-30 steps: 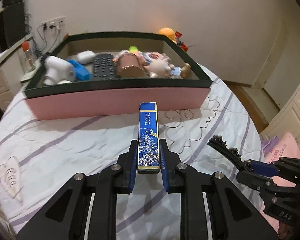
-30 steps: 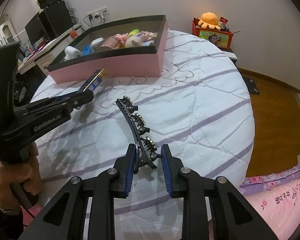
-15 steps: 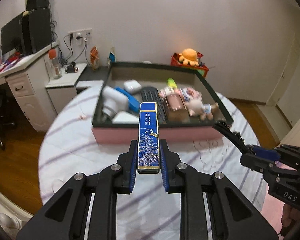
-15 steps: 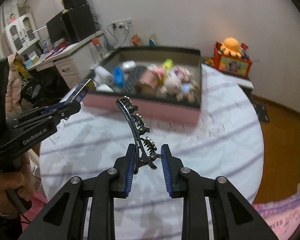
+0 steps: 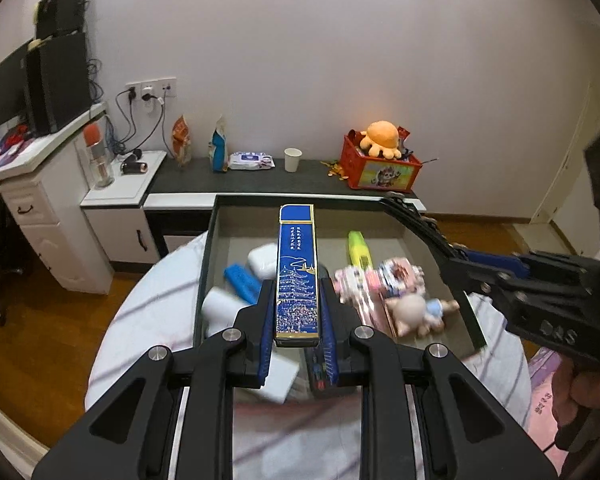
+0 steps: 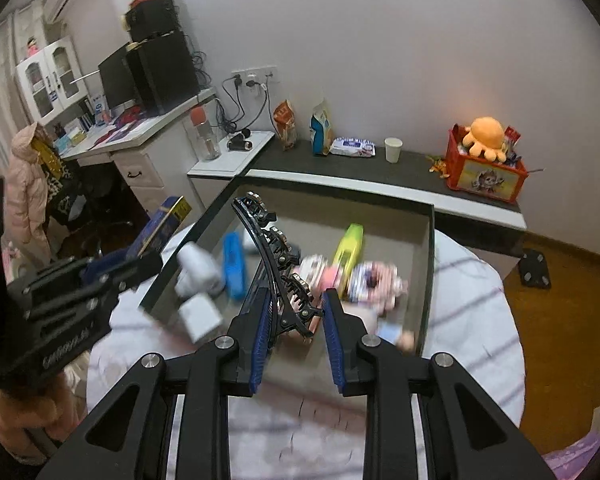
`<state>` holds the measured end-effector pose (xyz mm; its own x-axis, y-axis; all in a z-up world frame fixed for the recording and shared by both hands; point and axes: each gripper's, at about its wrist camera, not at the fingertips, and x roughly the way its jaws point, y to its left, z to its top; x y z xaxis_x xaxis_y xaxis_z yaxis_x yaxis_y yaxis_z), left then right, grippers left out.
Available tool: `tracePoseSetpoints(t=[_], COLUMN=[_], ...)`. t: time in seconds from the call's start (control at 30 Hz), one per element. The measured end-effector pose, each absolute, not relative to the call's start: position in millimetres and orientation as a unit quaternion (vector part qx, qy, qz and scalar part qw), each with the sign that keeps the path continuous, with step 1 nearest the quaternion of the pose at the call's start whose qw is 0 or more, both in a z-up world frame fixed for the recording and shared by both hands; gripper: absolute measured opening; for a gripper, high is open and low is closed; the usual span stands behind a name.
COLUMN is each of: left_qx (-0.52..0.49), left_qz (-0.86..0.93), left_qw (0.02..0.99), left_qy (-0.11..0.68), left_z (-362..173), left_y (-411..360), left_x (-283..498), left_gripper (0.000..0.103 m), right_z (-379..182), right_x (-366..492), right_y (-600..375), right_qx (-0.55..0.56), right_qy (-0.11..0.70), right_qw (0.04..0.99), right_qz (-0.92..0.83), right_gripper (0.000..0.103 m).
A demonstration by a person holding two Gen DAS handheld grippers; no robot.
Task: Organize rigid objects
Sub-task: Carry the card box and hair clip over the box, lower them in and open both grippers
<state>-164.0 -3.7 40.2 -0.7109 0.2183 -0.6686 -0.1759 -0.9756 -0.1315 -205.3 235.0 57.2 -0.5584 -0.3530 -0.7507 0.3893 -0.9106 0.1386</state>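
**Both Items Held Above Open Box — Drop Risks Noted**

The left hand-held gripper (image 5: 297,320) was pinching a long blue rectangular case with gold trim and a pagoda print (image 5: 297,276) by its near end, the far end reaching out over the dark-rimmed, pink-sided storage box (image 6: 428,248). The right hand-held gripper (image 6: 294,322) held a black curved, toothed plastic hair clip (image 6: 274,258) between its blue pads, likewise above the box. The box sat on a round bed with a white, purple-striped cover (image 6: 472,312) and already contained a yellow-green bottle (image 6: 348,248), a blue bar (image 6: 234,264), white pieces and dolls.

Judged risks: the clip appeared gripped only at its lower end and off-centre, so it might pivot or slip. The case, released from this height, might strike crowded contents and bounce. The two grippers stood close together; collision was possible.
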Motion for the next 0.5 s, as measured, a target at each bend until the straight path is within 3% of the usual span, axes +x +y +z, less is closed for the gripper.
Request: tracePoseSetpoints(t=[0.5], left_qx=[-0.455], left_qz=[0.883], left_qw=[0.109], left_qy=[-0.027], left_z=[-24], left_y=[27], left_x=[-256], left_gripper=[0.02], right_z=[-14], right_x=[-309], right_y=[228], right_qx=[0.51], right_qy=[0.004], right_qw=[0.195], right_qz=[-0.838], right_gripper=[0.026])
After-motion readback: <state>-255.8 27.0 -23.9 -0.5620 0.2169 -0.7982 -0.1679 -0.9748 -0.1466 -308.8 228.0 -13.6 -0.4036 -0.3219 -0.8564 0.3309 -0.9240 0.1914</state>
